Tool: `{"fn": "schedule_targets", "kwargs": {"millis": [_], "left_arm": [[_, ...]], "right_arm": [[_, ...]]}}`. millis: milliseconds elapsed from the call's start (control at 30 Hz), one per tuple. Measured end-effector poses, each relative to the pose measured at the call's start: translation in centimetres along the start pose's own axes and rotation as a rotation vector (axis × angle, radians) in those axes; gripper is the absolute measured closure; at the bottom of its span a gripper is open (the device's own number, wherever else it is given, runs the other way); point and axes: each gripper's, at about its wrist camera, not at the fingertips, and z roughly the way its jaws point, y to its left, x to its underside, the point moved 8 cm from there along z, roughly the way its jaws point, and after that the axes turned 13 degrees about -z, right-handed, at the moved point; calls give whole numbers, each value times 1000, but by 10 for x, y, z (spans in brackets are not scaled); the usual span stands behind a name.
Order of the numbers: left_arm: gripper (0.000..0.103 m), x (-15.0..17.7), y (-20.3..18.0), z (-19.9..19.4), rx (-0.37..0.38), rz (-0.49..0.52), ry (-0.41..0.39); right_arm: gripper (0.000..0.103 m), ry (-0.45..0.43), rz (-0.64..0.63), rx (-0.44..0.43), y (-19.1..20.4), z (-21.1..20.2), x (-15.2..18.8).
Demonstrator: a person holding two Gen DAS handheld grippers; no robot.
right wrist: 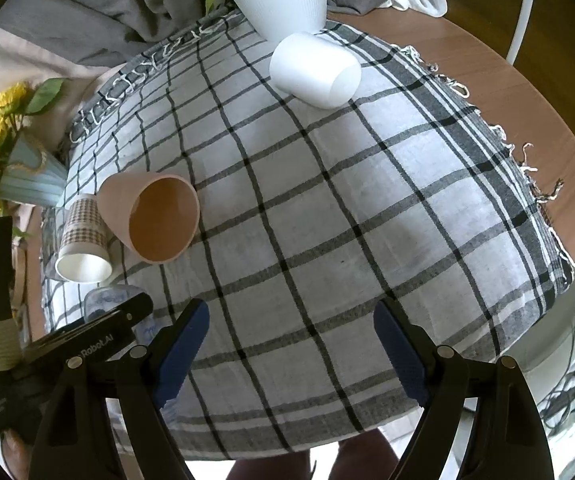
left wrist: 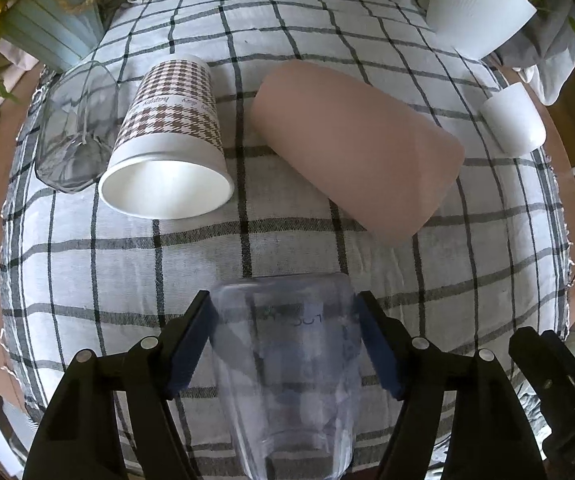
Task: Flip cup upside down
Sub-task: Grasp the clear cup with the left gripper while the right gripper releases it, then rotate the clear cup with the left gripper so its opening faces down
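My left gripper (left wrist: pixel 285 320) is shut on a clear plastic cup (left wrist: pixel 291 368); its blue pads (left wrist: pixel 193 344) press both sides. The cup lies along the fingers, one end toward the checked cloth (left wrist: pixel 127 288), the other toward the camera. In the right wrist view a bit of this cup (right wrist: pixel 107 300) shows behind the left gripper's body. My right gripper (right wrist: pixel 291 332) is open and empty above the cloth's near edge.
On the cloth lie a houndstooth paper cup (left wrist: pixel 171 136), a pink cup (left wrist: pixel 359 148), a clear glass (left wrist: pixel 75 128) and a white cup (left wrist: pixel 515 120), all on their sides. A white pot (left wrist: pixel 479 8) and a blue vase with sunflowers (right wrist: pixel 15 168) stand at the back.
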Motion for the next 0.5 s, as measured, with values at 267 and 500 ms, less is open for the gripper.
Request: {"fn": "schedule_targets", "kwargs": {"millis": [267,500], "left_arm": [[32,-10,12,-32,30,-12,-93],[32,-12,7,-55,67,12,-157]], "right_arm": [[18,-31,-19,-6,9,-9,-6],[18,-63,-47,-1,16,-23,-13]]}}
